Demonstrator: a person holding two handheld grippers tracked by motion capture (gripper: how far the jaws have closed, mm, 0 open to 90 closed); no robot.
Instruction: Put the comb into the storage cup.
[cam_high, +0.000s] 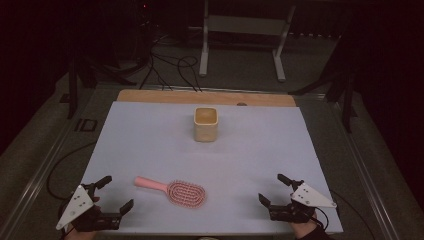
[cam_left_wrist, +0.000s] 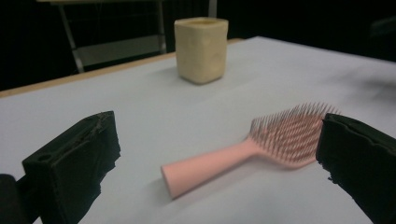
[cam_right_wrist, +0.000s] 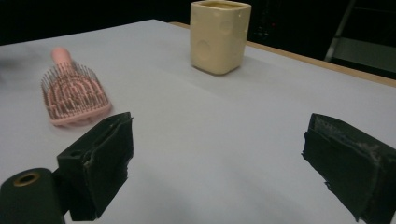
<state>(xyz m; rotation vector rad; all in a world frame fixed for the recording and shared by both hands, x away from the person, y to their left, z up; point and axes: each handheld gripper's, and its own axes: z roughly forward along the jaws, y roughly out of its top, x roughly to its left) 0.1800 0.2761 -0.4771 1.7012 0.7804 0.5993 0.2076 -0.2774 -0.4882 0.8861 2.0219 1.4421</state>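
One cream cup (cam_high: 205, 124) (contents unclear); pink hairbrush (cam_high: 172, 190) near; both grippers' fingers spread.

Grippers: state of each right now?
Left gripper: open, holding nothing, near the pink hairbrush.
Right gripper: open, holding nothing.

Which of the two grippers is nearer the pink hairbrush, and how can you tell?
The left gripper. The pink hairbrush lies at the table's near left, its handle end pointing toward that gripper, while the right gripper sits across a wider stretch of bare white table.
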